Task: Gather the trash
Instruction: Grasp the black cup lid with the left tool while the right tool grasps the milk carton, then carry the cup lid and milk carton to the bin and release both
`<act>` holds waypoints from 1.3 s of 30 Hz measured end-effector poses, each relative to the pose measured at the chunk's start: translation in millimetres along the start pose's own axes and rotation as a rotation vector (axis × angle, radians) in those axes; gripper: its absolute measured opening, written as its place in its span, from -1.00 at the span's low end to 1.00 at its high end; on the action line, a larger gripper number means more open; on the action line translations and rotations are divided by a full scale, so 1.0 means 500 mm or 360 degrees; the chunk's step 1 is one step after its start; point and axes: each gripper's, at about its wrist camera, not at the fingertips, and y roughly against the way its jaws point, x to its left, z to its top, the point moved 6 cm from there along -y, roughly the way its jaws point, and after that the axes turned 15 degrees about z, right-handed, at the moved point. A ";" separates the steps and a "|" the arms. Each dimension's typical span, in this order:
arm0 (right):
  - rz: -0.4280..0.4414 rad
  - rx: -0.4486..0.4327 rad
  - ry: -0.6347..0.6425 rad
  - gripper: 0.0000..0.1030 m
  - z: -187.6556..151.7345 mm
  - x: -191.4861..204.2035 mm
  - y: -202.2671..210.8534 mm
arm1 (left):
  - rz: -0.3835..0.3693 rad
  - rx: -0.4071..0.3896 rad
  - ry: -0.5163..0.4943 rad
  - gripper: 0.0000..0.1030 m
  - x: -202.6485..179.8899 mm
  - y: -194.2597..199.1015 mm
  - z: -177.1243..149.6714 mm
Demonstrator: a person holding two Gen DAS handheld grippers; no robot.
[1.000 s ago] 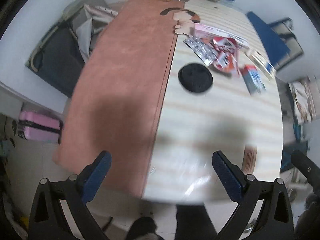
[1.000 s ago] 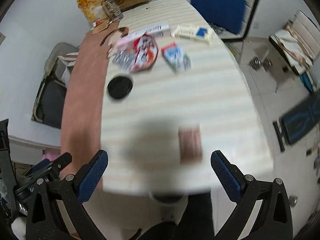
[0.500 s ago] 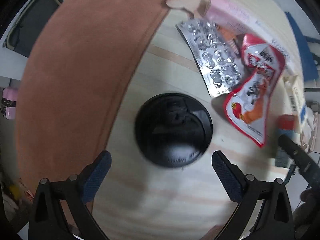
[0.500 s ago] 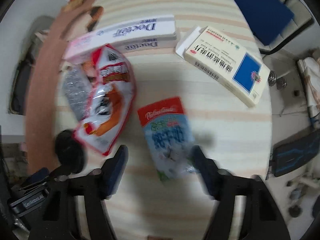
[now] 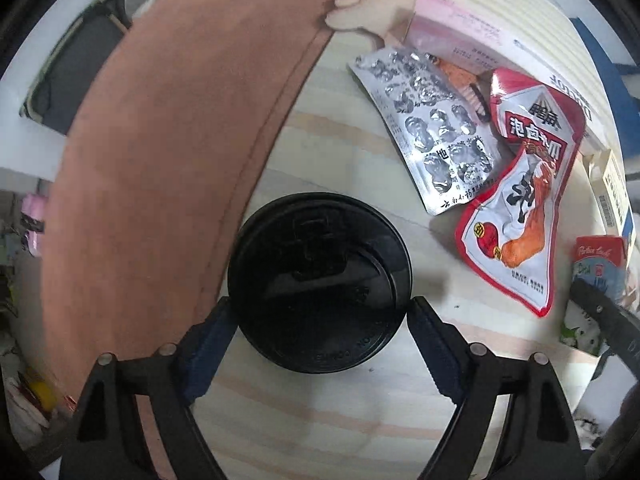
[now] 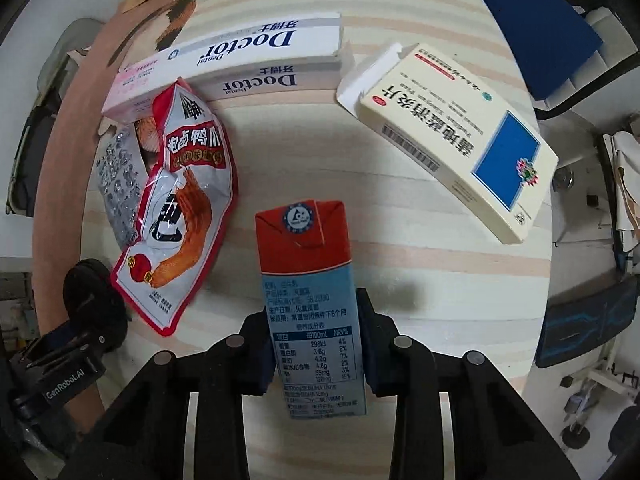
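Note:
My left gripper (image 5: 320,308) is shut on a black cup lid (image 5: 319,280) that sits on the striped table; both pads touch its rim. My right gripper (image 6: 314,312) is shut on a red and blue milk carton (image 6: 308,288) lying flat on the table. A red snack packet (image 6: 176,216) and a silver blister sheet (image 5: 428,136) lie between the two. The lid (image 6: 90,304) and the left gripper also show at the left of the right wrist view. The carton (image 5: 596,268) shows at the right of the left wrist view.
A long "Doctor" toothpaste box (image 6: 240,60) and a cream medicine box (image 6: 460,140) lie farther back. A brown table runner (image 5: 168,152) covers the table's left part. A blue chair (image 6: 532,12) stands beyond the far right edge.
Both grippers came down from high above the table. The left closed on the black lid, the right closed on the milk carton.

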 end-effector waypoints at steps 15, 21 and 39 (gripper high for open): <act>0.0077 -0.0218 0.0031 -0.33 -0.144 0.042 0.117 | 0.0012 -0.0282 -0.0068 0.65 0.023 0.130 -0.108; 0.0095 -0.0310 0.0020 -0.33 -0.248 0.097 0.157 | -0.0062 -0.0408 -0.0105 0.65 0.078 0.189 -0.178; 0.0218 -0.0459 -0.0341 -0.33 -0.853 0.253 0.187 | -0.0476 -0.0370 -0.0385 0.65 0.275 0.184 -0.538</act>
